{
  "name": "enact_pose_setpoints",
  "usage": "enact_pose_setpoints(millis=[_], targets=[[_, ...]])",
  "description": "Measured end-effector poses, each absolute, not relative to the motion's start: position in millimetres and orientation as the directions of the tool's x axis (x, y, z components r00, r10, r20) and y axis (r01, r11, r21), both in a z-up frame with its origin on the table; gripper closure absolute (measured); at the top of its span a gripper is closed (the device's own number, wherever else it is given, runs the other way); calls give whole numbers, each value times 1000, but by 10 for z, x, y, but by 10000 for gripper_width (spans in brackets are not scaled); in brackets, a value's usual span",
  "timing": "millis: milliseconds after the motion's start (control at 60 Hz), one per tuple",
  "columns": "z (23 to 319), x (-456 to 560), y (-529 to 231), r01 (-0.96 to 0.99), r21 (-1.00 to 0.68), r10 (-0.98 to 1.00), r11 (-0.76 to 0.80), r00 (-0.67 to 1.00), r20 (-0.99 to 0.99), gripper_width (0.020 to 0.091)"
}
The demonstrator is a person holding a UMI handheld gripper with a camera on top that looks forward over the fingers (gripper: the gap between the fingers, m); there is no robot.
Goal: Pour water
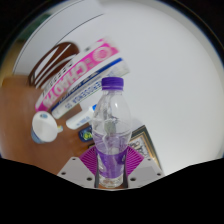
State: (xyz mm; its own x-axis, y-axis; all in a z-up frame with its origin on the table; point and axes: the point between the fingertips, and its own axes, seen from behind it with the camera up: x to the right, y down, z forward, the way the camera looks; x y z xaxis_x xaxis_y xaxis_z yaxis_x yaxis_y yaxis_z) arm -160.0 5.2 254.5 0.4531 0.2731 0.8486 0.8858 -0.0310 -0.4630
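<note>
Because the cap (112,86) is on the clear bottle (110,125), any tilt now would pour nothing, and the smooth plastic might slip or twist if the tongs (109,168) press unevenly. Item: one water bottle, upright, clamped low on its body between both pink pads (94,163). To the near left, a small white cup (45,127); to the far left, boxes (80,75).

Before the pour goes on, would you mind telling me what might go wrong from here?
The purple cap is on the clear bottle, so tipping now would pour nothing. The gripper holds the bottle low on its body, so it might swing or slip when tilted. The white cup stands close beside it and could be knocked.
</note>
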Motion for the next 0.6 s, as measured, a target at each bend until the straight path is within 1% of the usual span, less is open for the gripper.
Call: enact_pose_setpoints(millis=[100,167,217,300,383,600], targets=[[2473,-1528,-11,682,-724,299,-105,716,631,785],[2346,-1435,-25,531,-833,304,-154,828,472,787],[2213,-1390,-44,436,-879,287,-193,882,375,787],[1969,-1251,-60,308,-925,290,-221,927,239,786],[1710,-1199,-78,219,-944,281,-247,948,147,787],[1125,-1048,-95,128,-951,266,-283,963,50,786]])
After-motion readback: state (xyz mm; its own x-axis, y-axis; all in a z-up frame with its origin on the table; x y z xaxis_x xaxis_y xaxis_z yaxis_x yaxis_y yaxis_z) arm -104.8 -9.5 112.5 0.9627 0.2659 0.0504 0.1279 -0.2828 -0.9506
